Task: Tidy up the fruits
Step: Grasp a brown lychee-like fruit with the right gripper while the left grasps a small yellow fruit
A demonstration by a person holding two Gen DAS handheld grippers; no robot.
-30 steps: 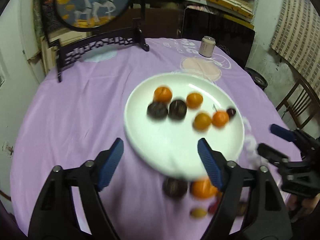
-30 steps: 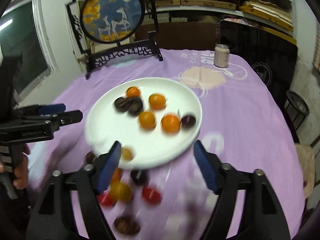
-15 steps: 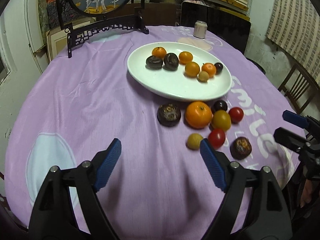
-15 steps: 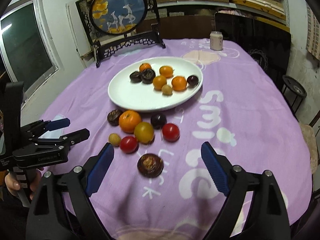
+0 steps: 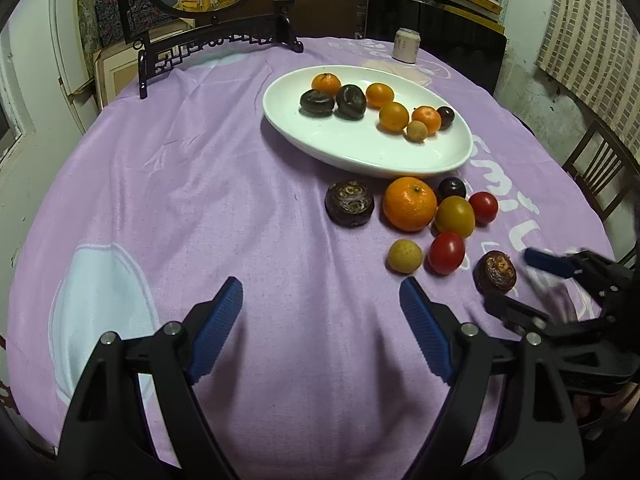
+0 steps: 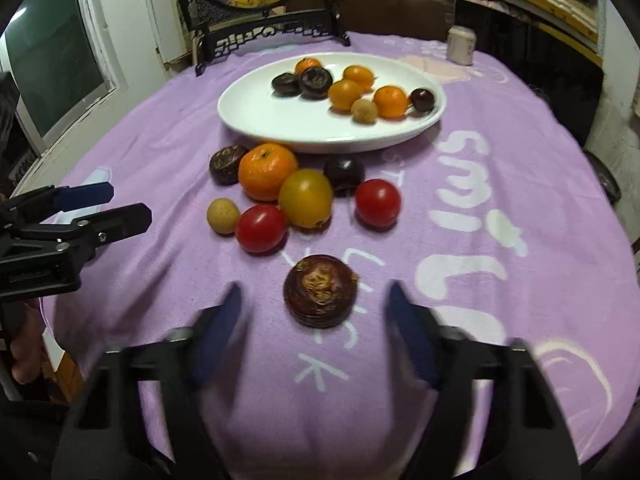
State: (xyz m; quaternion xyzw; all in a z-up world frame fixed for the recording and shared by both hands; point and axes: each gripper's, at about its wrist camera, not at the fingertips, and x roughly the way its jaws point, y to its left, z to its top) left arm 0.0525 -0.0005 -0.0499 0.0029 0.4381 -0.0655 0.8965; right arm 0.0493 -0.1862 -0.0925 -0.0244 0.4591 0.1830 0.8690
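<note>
A white oval plate (image 5: 360, 152) (image 6: 288, 124) holds several oranges and dark fruits. Loose fruit lies on the purple cloth in front of it: a big orange (image 5: 409, 203) (image 6: 267, 171), a yellow fruit (image 6: 305, 197), two red tomatoes (image 6: 261, 228) (image 6: 377, 203), a small tan fruit (image 6: 223, 216) and dark brown fruits. My right gripper (image 6: 314, 302) is open, with one dark brown fruit (image 6: 320, 290) (image 5: 495, 272) just ahead between its fingers. My left gripper (image 5: 322, 300) is open and empty over bare cloth, short of the fruit pile.
A round picture on a black carved stand (image 5: 208, 40) stands at the table's back. A small can (image 5: 406, 44) (image 6: 460, 45) sits beyond the plate. A wooden chair (image 5: 600, 168) is at the right, a window (image 6: 48, 64) at the left.
Both grippers have drawn back from above the plate toward the table's near edge. The right gripper has then come down toward the nearest dark brown fruit. Both stay open.
</note>
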